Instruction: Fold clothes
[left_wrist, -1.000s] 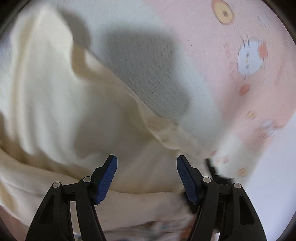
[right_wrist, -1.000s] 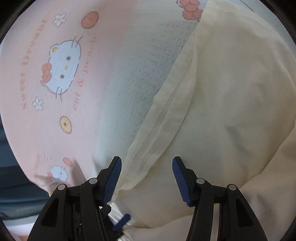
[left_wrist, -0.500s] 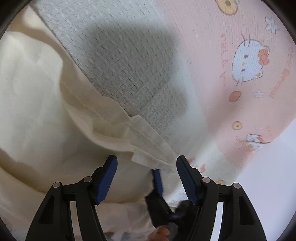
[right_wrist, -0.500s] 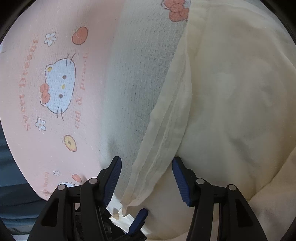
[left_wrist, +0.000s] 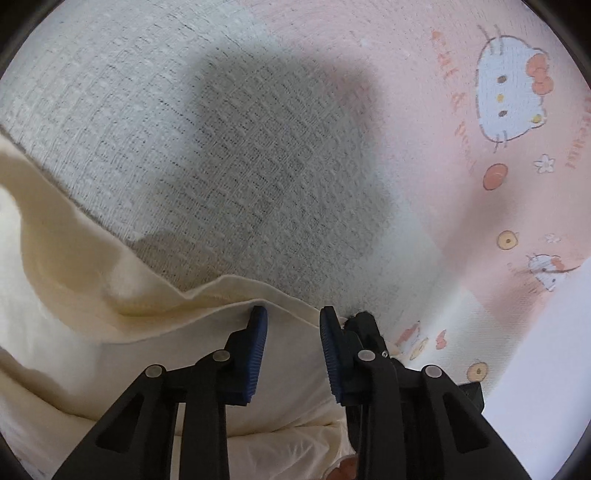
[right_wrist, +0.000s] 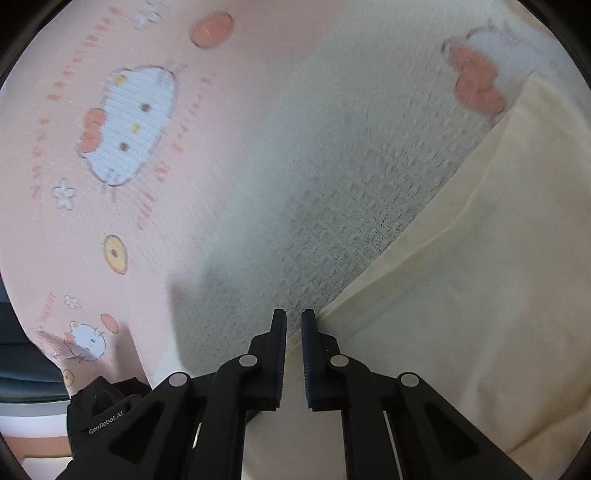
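1. A cream garment (left_wrist: 110, 350) lies on a blanket (left_wrist: 258, 147) printed with white cartoon cat faces, orange dots and small flowers on pink and pale panels.
2. In the left wrist view the garment fills the lower left, its folded edge running from the left rim down to the fingers; the blanket's waffle weave and a dark shadow lie beyond it.
3. The left gripper (left_wrist: 290, 354) points steeply down at that edge. Its jaws have just been closing and stand fairly narrow, with a fold of the cream cloth lying between the blue pads (left_wrist: 255, 354).
4. Whether those pads actually press the cloth I cannot tell; a gap shows between them.
5. Part of the other gripper's black frame shows just behind the left gripper's right finger.
6. In the right wrist view the garment (right_wrist: 461, 314) covers the lower right, its hem running diagonally from the upper right down to the fingertips.
7. The right gripper (right_wrist: 293, 354) has just been closing and is now clenched, only a slit left between the pads.
8. The garment's edge passes into that slit, so the right gripper pinches the hem.
9. A black glove-like shape marked "GenRobot.AI" (right_wrist: 107, 421) sits at the lower left of that view.
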